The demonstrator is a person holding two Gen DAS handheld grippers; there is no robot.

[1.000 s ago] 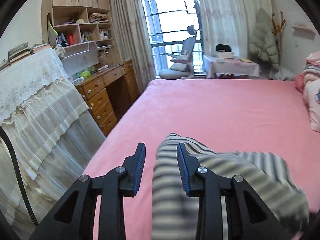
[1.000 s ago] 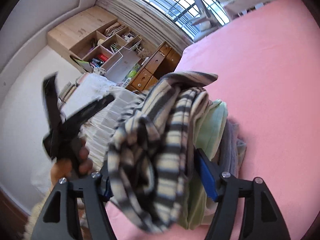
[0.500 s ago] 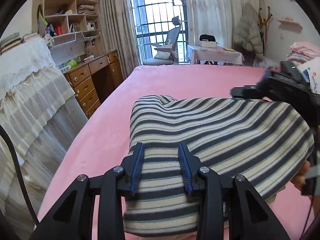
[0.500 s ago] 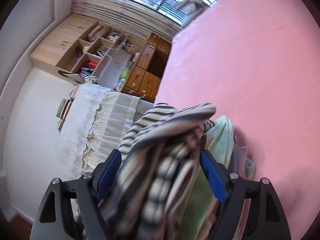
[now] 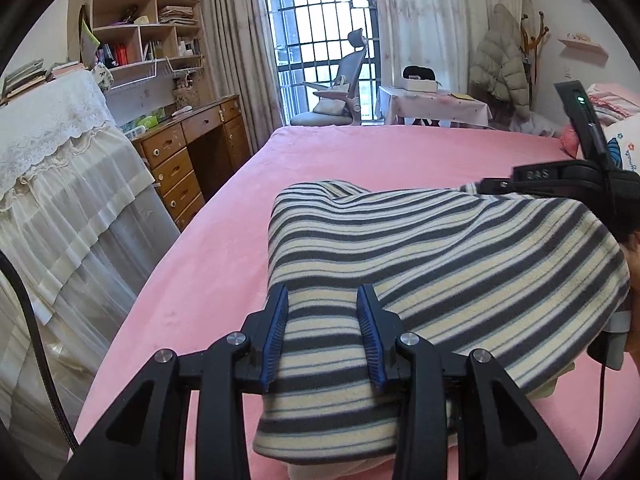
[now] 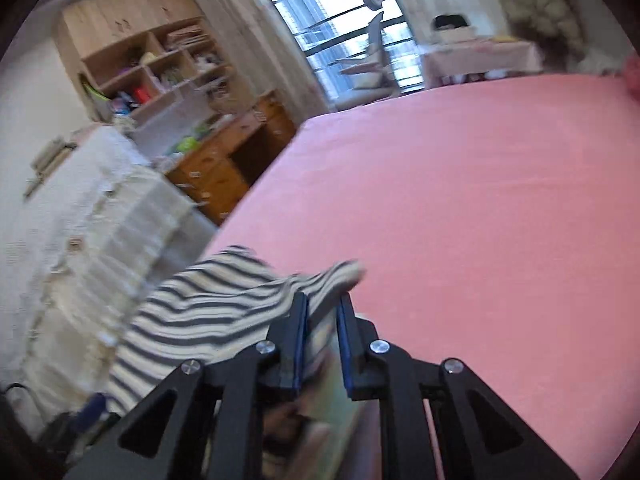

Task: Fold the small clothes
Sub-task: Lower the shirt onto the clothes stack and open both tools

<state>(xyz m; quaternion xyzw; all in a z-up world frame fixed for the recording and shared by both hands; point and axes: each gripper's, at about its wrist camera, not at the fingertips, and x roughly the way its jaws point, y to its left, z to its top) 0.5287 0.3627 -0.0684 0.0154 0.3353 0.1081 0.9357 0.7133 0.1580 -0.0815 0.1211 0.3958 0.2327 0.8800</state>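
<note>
The striped garment was found stretched above the pink bed, spanning from the left tongs across to the right tongs. The left tongs were observed pinching a thick fold of the striped cloth between their blue pads, the fold bulging out just ahead of them. The right tongs, whose jaws had just been closing, were noted as nearly pressed together on a thin striped edge, with a pale green cloth seen just beneath them; that view was blurred.
</note>
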